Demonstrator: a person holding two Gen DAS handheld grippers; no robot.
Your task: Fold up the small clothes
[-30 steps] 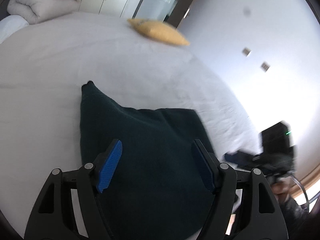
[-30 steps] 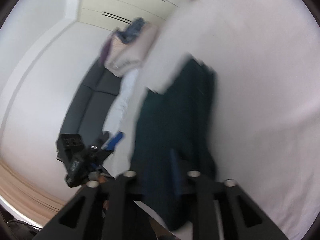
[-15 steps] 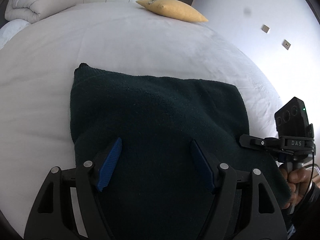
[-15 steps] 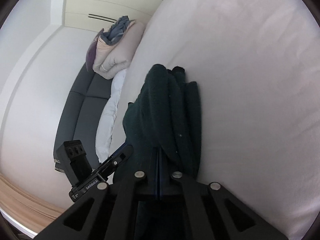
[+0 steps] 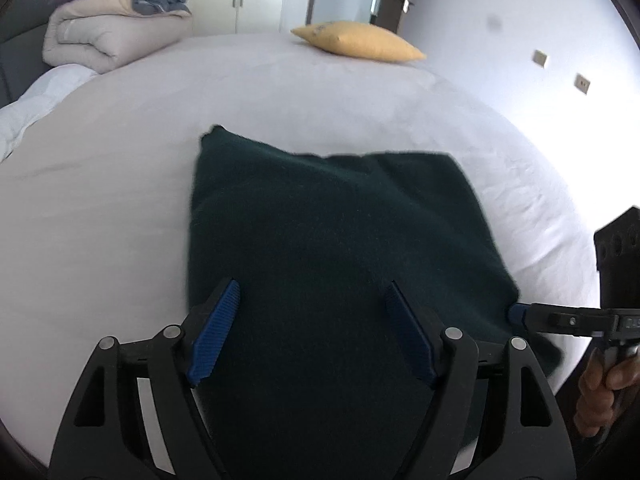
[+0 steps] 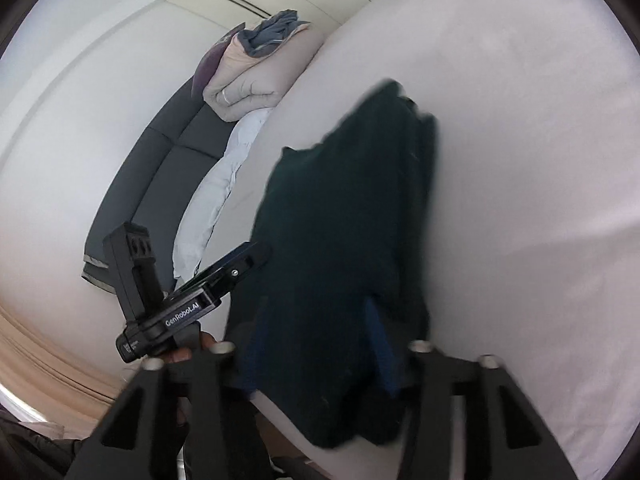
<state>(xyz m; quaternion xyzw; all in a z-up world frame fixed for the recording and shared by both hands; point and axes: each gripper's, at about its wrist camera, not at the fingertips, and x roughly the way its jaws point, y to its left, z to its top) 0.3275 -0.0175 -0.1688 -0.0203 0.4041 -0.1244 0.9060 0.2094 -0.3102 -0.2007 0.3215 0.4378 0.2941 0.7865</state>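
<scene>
**Dark garment laid out on bed, ready for a fold**

A dark green knitted garment (image 5: 320,248) is seen spread across the near part of a white-sheeted bed (image 5: 120,200), its near edge reaching the bed's edge, where part of it is draped over. In the left wrist view the left gripper (image 5: 312,328) is held over the near half of the cloth with its blue-padded fingers (image 5: 214,332) spread wide and nothing pinched between them. The cloth is judged to have been set down here so that it can be flattened and its edges reached from the side where the person stands.

In the right wrist view the right gripper (image 6: 316,344) is positioned at the garment's near right corner, where the fabric is bunched. Its fingers are seen parted, with dark cloth lying between and over them; whether the fabric is actually gripped cannot be told, as the picture is blurred there. The far end of the cloth is shown rumpled into ridges, so smoothing is likely needed before a neat fold can be made.

A yellow pillow (image 5: 360,42) is seen at the far side of the bed, well apart from the garment, and a rolled duvet (image 5: 108,36) with other clothes on top is stacked beyond the far left corner. Neither is judged to be in the way.
</scene>
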